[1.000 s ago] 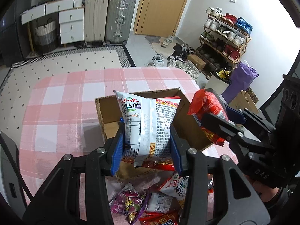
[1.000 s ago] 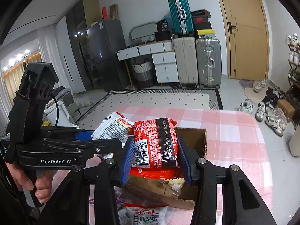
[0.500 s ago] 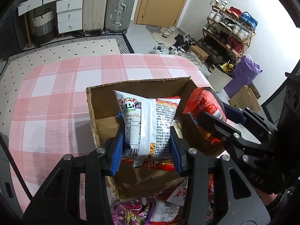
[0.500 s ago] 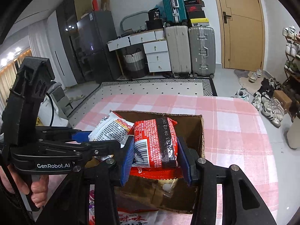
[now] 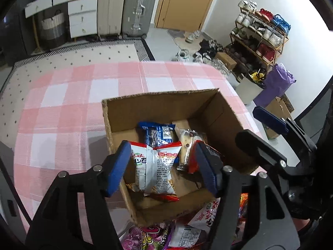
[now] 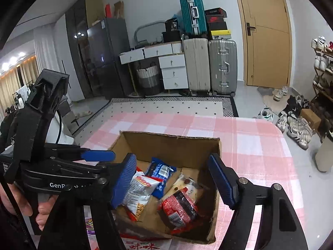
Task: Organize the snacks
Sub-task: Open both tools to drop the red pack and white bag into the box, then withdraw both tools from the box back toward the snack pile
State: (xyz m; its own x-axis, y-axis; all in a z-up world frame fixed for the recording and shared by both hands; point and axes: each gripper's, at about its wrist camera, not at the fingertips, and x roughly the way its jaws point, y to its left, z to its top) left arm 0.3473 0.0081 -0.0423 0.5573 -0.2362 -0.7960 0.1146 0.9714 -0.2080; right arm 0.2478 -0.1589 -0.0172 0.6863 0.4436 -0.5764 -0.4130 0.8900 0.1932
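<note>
On the pink-and-white checked worktop (image 5: 68, 112) sits an open cardboard box (image 5: 166, 102), flaps up, and all the action is above it. Left claw (image 5: 163, 166) hangs right over the near half of the box with both blue pads spread wide, gripping nothing. Between those pads you look straight down on a white snack packet (image 5: 155, 168) lying inside the box, leaning on the near-left wall. Right claw (image 6: 172, 179) is also spread apart and empty, hovering over the box from the other side. Below it a red snack packet (image 6: 180, 208) lies on the box floor toward 5 o'clock.

Also in the box: a blue packet (image 5: 157, 133) at about 12 o'clock from the white one, touching its top edge, and a clear-wrapped pale bar (image 5: 186, 145) tilted just right of the blue one, with the red packet overlapping its lower end.

Outside the box, at 6 o'clock along the near edge of the worktop, more snacks are piled: a purple bag (image 5: 143, 237) and a white-and-red packet with red lettering (image 5: 206, 214), partly hidden behind the claw arms. From the right wrist view, a hand (image 6: 20, 204) wraps the left claw's handle at 9 o'clock.
</note>
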